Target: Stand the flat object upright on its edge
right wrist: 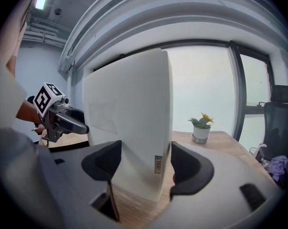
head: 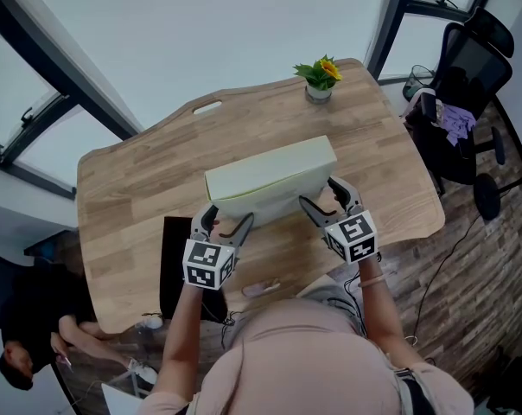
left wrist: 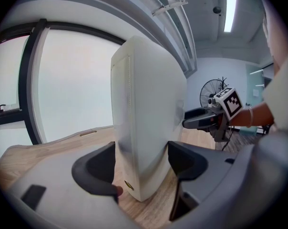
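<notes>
A flat pale box [head: 270,180] stands upright on its long edge in the middle of the wooden table [head: 131,197]. My left gripper [head: 228,218] has its jaws on both faces of the box's left end, and in the left gripper view the box [left wrist: 149,118] fills the gap between them. My right gripper [head: 320,193] clasps the right end the same way. In the right gripper view the box [right wrist: 129,123] rises between the two jaws, a small label near its bottom edge. Each gripper view shows the other gripper at the far end.
A small potted plant [head: 318,78] with a yellow flower stands at the table's far right corner. A black office chair [head: 468,85] is right of the table. A black panel [head: 170,266] lies at the near left edge. A person [head: 28,327] sits at lower left.
</notes>
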Available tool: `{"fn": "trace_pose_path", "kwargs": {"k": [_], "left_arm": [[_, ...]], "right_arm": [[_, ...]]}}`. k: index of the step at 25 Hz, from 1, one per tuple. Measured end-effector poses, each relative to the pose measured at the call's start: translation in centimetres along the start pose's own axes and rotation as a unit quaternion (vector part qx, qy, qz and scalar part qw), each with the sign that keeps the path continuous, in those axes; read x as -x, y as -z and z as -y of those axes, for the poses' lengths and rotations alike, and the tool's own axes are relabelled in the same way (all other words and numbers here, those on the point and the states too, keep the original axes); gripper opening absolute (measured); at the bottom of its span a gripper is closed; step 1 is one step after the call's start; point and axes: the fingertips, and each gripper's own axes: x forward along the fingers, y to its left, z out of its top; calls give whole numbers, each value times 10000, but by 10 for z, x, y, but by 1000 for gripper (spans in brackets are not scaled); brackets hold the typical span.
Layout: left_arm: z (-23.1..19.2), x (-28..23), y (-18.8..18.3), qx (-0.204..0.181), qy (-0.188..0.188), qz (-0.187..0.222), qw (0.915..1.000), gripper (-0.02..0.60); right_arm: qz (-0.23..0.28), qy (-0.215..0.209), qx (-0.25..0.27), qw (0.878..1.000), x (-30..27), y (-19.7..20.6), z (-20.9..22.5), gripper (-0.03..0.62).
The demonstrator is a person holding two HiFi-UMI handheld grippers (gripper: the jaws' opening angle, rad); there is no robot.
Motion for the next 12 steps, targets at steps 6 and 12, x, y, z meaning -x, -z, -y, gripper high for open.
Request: {"fn": "trace_pose_path", "kwargs": {"k": [6,12], "left_arm": [[-2,4,-2,57,62,44,10000,314],[1,12,-1,136,152,85,9998,314]], "right_arm": [[11,110,-14,9999,2,-2,-1,319],[63,287,-64,9995,10,-2,-1,319]]}}
